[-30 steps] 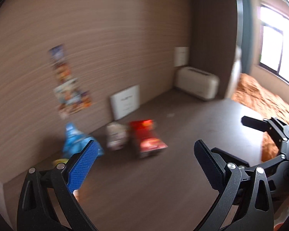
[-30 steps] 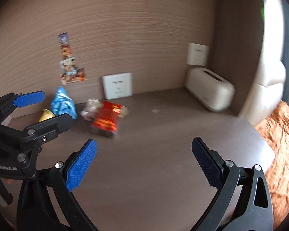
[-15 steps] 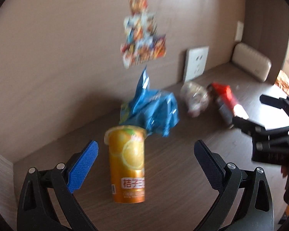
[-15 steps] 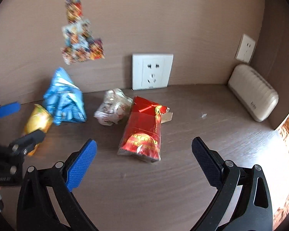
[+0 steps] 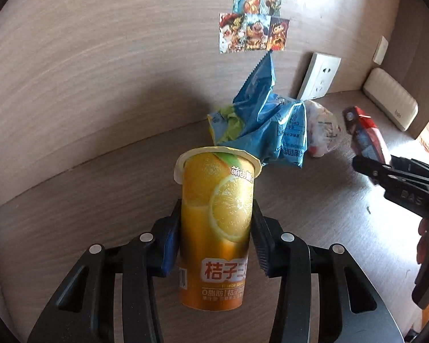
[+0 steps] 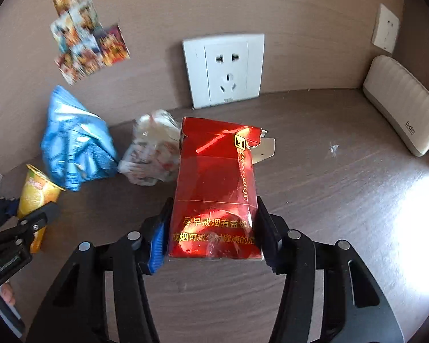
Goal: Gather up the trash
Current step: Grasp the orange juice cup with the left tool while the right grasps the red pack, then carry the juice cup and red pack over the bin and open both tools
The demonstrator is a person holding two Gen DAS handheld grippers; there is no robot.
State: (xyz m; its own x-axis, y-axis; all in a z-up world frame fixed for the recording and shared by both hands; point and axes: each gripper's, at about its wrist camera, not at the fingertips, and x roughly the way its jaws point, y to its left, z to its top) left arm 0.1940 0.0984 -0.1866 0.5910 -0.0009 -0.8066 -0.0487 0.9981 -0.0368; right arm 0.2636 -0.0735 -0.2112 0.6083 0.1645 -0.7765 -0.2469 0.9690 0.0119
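My left gripper [image 5: 214, 243] is shut on an orange juice cup [image 5: 216, 223] that stands on the brown desk [image 5: 314, 214]. My right gripper [image 6: 211, 234] is shut on a red cigarette pack [image 6: 217, 183] lying on the desk [image 6: 329, 200]. A crumpled blue snack bag [image 5: 268, 125] lies behind the cup and also shows in the right wrist view [image 6: 74, 140]. A crumpled clear wrapper [image 6: 151, 151] sits between the bag and the pack. The cup shows in the right wrist view [image 6: 35, 194], the pack in the left wrist view [image 5: 366, 134].
A wood wall backs the desk, with a white socket [image 6: 224, 68], a smaller socket [image 6: 384, 31] and stickers [image 6: 85, 40]. A beige case [image 6: 403, 105] lies at the back right. The desk's right side is brightly lit.
Both grippers moved in and closed: the left on the orange cup, the right on the red pack. Both were open half a second ago.
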